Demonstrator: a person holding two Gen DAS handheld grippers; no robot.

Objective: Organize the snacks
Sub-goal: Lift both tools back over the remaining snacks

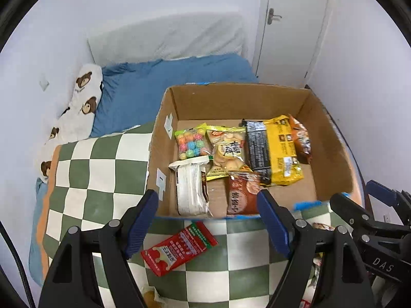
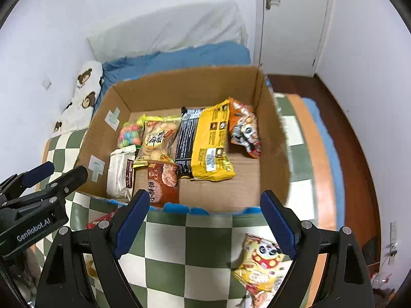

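An open cardboard box (image 1: 331,138) (image 2: 272,138) on a green-and-white checkered blanket holds several snack packs: a bag of coloured candy balls (image 1: 191,143), a cracker bag (image 1: 227,148), a yellow-and-black pack (image 1: 272,151) (image 2: 208,143), an orange pack (image 2: 244,131), a white pack (image 1: 190,187) and a brown pastry pack (image 2: 163,182). My left gripper (image 1: 206,195) hangs open above the box's near edge, with a red packet (image 1: 179,247) lying on the blanket below it. My right gripper (image 2: 204,193) is open too and holds nothing. A yellow panda snack bag (image 2: 259,264) lies by its right finger.
The checkered blanket (image 1: 97,169) covers a bed with blue bedding (image 1: 143,92) and a bear-print pillow (image 1: 82,102) against the left wall. A white door (image 1: 290,25) stands behind. Brown wood floor (image 2: 359,118) runs along the bed's right side. The box's right half has bare bottom.
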